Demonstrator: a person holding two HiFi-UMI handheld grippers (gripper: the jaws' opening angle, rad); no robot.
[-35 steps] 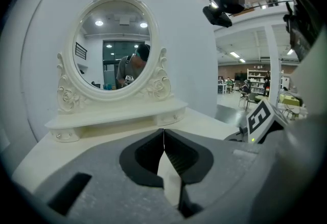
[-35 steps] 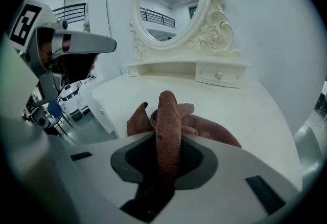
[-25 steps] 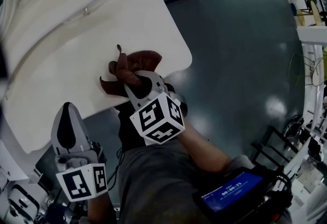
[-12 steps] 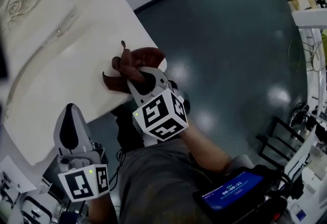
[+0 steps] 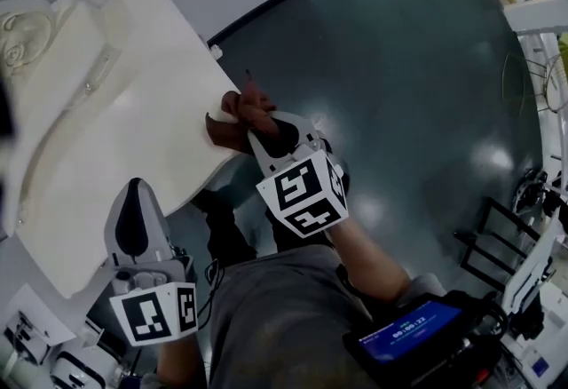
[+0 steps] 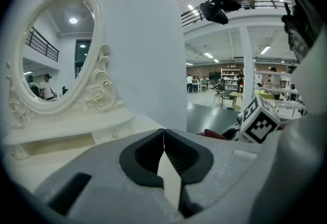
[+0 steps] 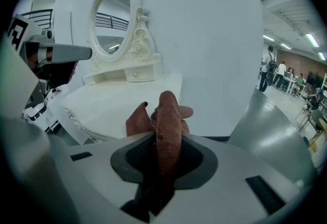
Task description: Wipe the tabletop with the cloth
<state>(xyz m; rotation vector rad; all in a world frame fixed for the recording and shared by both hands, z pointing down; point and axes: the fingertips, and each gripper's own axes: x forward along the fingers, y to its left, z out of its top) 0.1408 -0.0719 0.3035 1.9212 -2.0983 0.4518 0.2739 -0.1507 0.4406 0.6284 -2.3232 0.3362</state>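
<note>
A brown cloth (image 5: pixel 238 115) lies bunched at the right edge of the cream tabletop (image 5: pixel 115 130), partly hanging over it. My right gripper (image 5: pixel 259 127) is shut on the cloth; in the right gripper view the cloth (image 7: pixel 166 115) stands up between the pads and hides the jaw gap. My left gripper (image 5: pixel 133 194) hovers off the table's near edge. In its own view the left gripper (image 6: pixel 163 135) has its pads together with nothing between them. The right gripper's marker cube (image 5: pixel 303 195) shows at centre.
An ornate oval mirror (image 6: pixel 56 59) on a small drawer base (image 5: pixel 40 23) stands at the table's back. A white wall lies behind it. Dark glossy floor (image 5: pixel 417 85) spreads to the right. A screen device (image 5: pixel 411 329) sits at the person's waist.
My right gripper has dragged the cloth across the tabletop to its right edge, where the cloth now overhangs. The left gripper has drifted the same way beside the table.
</note>
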